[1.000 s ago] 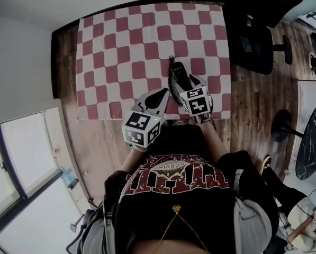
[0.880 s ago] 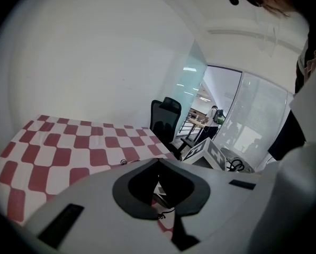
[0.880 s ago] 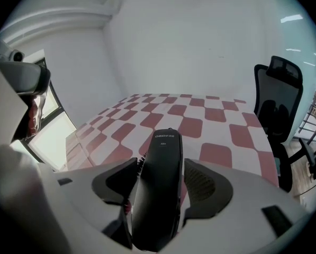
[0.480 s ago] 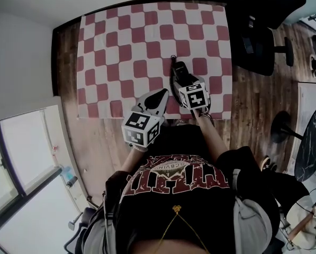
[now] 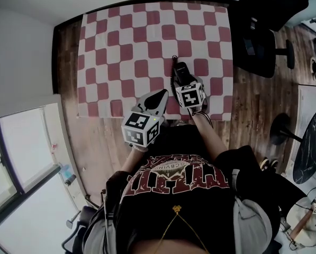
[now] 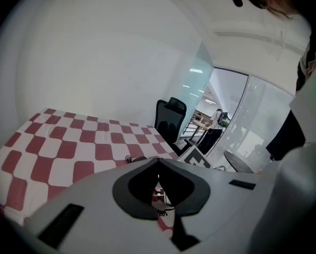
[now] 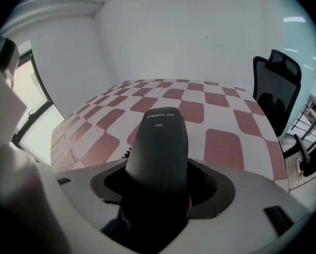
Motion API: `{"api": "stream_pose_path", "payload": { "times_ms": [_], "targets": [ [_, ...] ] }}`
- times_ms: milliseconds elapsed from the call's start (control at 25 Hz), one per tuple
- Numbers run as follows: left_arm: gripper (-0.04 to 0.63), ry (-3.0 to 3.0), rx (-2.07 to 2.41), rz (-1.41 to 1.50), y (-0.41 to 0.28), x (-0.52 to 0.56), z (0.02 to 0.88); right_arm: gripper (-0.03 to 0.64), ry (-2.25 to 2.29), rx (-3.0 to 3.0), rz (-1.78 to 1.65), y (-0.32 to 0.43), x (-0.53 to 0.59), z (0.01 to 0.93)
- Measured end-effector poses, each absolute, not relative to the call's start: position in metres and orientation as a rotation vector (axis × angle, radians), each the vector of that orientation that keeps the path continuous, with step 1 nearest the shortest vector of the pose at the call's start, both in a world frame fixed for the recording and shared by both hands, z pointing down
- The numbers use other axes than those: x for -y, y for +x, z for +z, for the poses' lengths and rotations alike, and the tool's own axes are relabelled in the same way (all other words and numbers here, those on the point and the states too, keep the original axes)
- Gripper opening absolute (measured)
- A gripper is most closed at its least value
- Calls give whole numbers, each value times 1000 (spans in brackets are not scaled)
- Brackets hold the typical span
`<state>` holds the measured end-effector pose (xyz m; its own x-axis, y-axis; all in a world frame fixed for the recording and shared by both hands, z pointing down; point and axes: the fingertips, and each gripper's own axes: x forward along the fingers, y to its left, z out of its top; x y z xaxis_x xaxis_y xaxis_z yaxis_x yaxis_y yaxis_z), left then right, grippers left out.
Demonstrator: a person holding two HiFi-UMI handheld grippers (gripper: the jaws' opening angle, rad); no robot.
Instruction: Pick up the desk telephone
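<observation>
Head view gives us a wooden plank floor (image 5: pixel 253 105) running round a table draped in a red-and-white checked cloth (image 5: pixel 126 41). A plain white wall (image 5: pixel 20 62) stands off the cloth's left side, and a large window (image 5: pixel 20 163) lies past its near left corner. A black office chair (image 5: pixel 263 41) on a star base stands just beside the cloth's right edge. A round dark table (image 5: pixel 311 142) sits well apart from the cloth, farther right. The cloth lies flat and smooth, and its squares have rounded corners.

On the cloth, close to its near edge and toward its right side, lies the telephone (image 5: pixel 179 70). It is a black, matte, long rounded block with small pale print at its far end. Our right gripper (image 5: pixel 185 86) is over the cloth's near right part, tilted down at the telephone. In the right gripper view its jaws stand spread wide with the telephone's body between them. A sliver of cloth shows between that body and one jaw, so the pads are not pressing on it. Our left gripper (image 5: pixel 160 93), of smooth pale grey plastic, hangs at the cloth's near edge just left of the telephone, its jaws pressed together to a point. A thin black coiled cord (image 7: pixel 128 152) lies on the cloth against the telephone's left side.
</observation>
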<state>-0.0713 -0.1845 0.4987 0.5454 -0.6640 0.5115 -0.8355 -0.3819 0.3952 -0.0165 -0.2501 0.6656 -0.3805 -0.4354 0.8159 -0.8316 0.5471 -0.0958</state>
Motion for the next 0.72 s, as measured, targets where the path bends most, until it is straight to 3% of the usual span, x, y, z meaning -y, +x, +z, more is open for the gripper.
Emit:
{"api": "stream_pose_path", "payload": {
  "times_ms": [720],
  "targets": [
    [9, 2138, 1177, 320, -67, 190, 515, 291, 1002, 2016, 623, -16, 248, 669]
  ]
}}
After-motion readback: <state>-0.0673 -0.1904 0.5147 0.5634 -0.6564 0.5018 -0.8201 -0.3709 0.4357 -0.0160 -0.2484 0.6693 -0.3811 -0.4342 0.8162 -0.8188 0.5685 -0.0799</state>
